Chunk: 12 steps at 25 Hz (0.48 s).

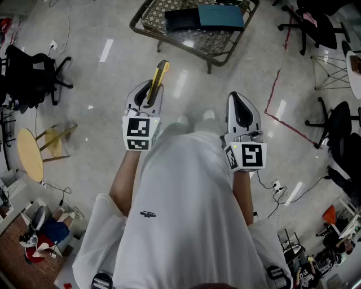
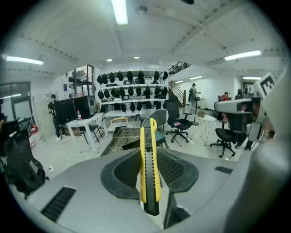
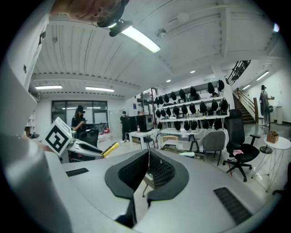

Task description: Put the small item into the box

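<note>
- Writing: small dark print on the front of the person's white shirt [image 1: 148,214], too small to read.
- Marker cube of the left tool [image 1: 138,133]: black-and-white square patterns only, no letters. The right tool's cube [image 1: 248,155] is the same.
- No brand or label can be made out on the utility knife [image 2: 149,168]. It has a yellow body, and a black ridged slider strip down its middle faces the left gripper view's camera.
- Left tool [image 1: 148,87]: clenched on the utility knife, one dark pad pressed against each flat side.
- The knife stands on edge between the jaws, its length running along them. Its black butt end sits deep at the jaw root, and its yellow front end sticks out past the fingertips.
- Head view: the knife's yellow end points forward and slightly toward the right tool, held in the air over the grey floor [image 1: 101,73].
- Right tool [image 3: 148,157]: clenched, pads meeting along a thin line, nothing between them.
- The two tools are held side by side in front of the person's chest, apart from each other.
- Low wicker table [image 1: 194,40] ahead on the floor carries a teal box [image 1: 221,17] and a black box [image 1: 181,20] beside it.
- The knife is well apart from both boxes and from the table.
</note>
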Tool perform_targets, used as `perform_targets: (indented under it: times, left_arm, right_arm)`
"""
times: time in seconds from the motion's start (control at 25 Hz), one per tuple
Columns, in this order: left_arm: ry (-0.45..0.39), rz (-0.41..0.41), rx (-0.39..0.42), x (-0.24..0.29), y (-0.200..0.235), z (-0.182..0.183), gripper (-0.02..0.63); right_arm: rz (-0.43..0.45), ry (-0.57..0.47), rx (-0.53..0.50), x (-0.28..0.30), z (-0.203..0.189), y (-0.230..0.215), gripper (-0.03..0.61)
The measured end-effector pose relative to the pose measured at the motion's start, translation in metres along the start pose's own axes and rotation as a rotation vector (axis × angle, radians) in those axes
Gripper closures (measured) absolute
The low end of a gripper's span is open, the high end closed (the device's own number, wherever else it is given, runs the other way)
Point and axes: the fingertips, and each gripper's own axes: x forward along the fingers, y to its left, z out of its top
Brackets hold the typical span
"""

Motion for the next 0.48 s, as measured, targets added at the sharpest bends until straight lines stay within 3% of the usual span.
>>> perform_targets:
  times: [0.32, 0.48]
  left_arm:
    - [-0.026, 0.079, -0.114, -0.072, -0.019, 0.0, 0.505]
    - [-0.043, 0.086, -0.146, -0.076, -0.034, 0.009, 0.505]
  right_arm:
    - [0.088, 0.003, -0.054, -0.021, 0.021, 0.026, 0.578]
    - [0.111, -0.012, -0.07, -0.026, 0.028, 0.021, 0.578]
